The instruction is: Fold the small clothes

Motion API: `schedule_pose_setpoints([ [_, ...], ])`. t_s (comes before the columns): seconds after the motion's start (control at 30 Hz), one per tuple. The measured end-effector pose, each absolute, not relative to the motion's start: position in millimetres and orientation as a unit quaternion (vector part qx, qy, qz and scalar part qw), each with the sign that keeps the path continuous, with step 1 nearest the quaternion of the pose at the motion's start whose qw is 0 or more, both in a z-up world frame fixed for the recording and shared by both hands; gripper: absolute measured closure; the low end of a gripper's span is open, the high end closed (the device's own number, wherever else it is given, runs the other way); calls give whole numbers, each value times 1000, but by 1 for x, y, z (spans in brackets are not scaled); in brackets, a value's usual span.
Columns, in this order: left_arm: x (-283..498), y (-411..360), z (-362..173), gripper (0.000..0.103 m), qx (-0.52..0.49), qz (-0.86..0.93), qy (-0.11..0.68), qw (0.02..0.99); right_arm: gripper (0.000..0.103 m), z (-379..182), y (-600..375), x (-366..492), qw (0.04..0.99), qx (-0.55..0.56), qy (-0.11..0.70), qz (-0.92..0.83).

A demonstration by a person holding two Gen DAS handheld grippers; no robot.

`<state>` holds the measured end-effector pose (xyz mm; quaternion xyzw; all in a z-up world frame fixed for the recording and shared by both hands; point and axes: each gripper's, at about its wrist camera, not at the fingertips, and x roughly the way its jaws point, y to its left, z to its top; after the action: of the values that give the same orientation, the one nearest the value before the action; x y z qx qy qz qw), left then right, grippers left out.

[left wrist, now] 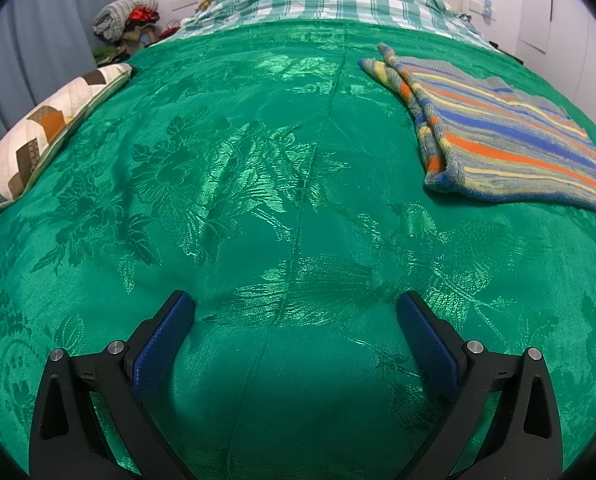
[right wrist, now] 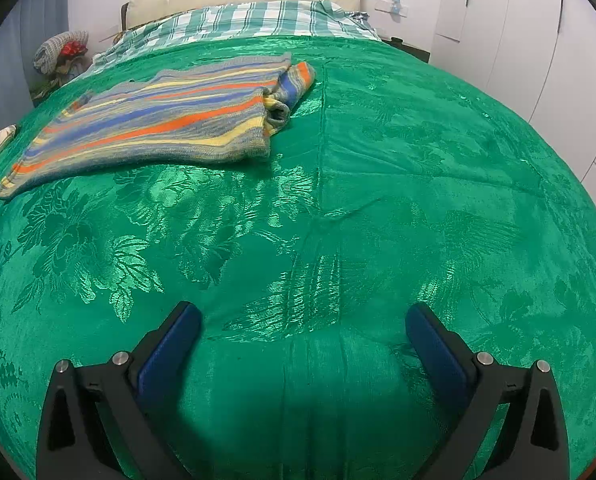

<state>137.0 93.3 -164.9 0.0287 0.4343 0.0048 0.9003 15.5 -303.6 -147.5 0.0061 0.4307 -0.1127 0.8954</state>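
We held both tongs, left tongs point(left wrist: 296, 308) and right tongs point(right wrist: 303, 316), spread and empty above the bed point(left wrist: 258, 184), the striped garment point(left wrist: 510, 136) lay well ahead, so reaching for it seemed next.

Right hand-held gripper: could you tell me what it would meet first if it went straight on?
Most likely the bare green bedspread. The open right hand-held gripper points down at it; the striped garment lies off to its left.

Striped knit garment point(right wrist: 158, 116) folded flat on green bedspread point(right wrist: 378, 200), one edge apparently rolled.
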Motion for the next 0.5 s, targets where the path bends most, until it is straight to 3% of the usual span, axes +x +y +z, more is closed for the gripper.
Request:
schedule_pose_setpoints([
  [0.5,137,94,-165,2,32,7,436,899,1,-148,-303,15,895,7,431,-113],
])
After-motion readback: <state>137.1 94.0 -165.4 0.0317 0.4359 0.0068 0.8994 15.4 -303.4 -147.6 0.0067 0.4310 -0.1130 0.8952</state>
